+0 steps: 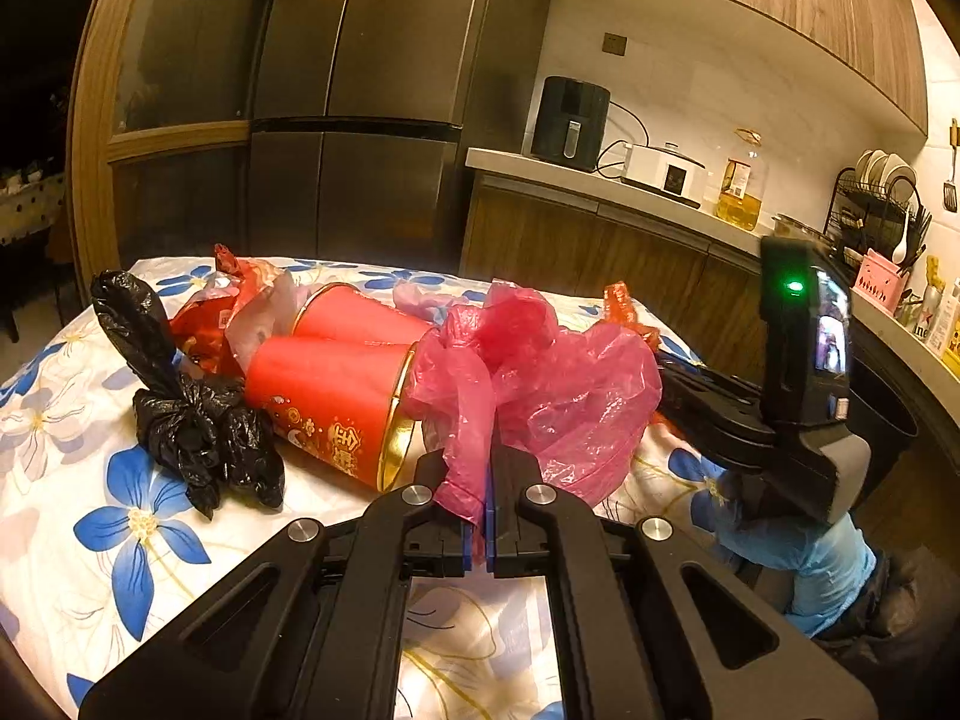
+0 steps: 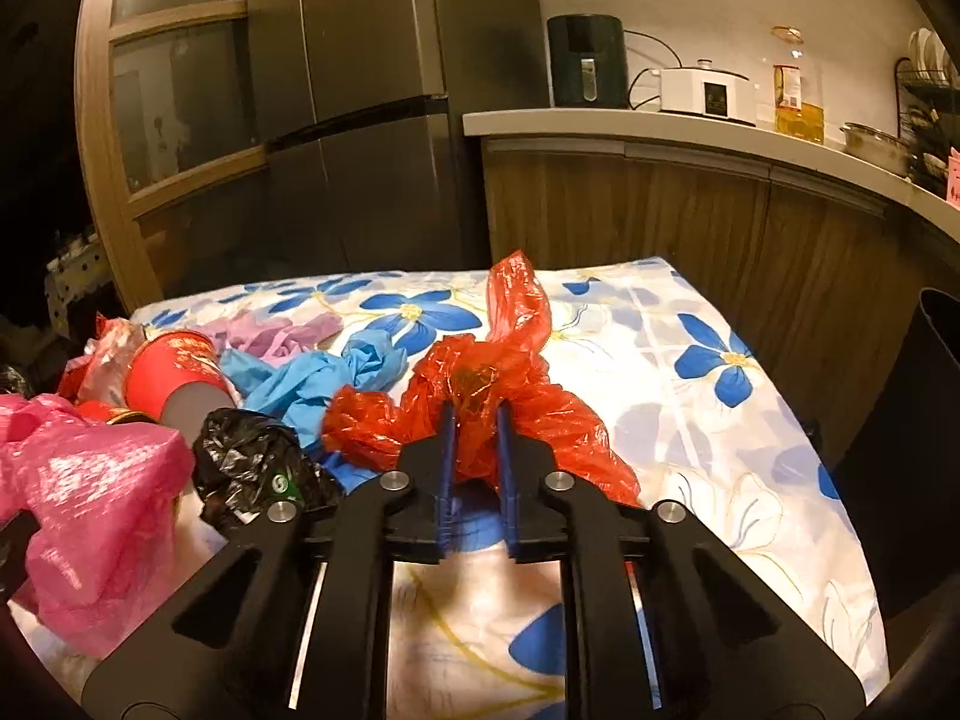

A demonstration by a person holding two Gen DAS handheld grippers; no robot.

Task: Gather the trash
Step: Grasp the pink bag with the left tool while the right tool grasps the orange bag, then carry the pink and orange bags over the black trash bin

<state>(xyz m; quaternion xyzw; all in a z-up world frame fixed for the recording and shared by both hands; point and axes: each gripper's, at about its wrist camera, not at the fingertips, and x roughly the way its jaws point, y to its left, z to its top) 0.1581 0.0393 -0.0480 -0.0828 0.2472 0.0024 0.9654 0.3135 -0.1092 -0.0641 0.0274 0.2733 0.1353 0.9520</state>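
The left gripper has its fingers pressed together on a fold of the pink plastic bag, which bunches up just beyond their tips. Left of those tips two red paper cups lie on their sides, touching the pink bag, with a crumpled black bag further left. All of it rests on the tabletop under a blue-flowered cloth.

The right gripper has its fingers drawn in on a red plastic bag, pinching a bunch of it between the blue pads. Just left of them lie another black bag and a blue bag. A dark bin stands off to the right of the fingers, beyond the tabletop's edge.
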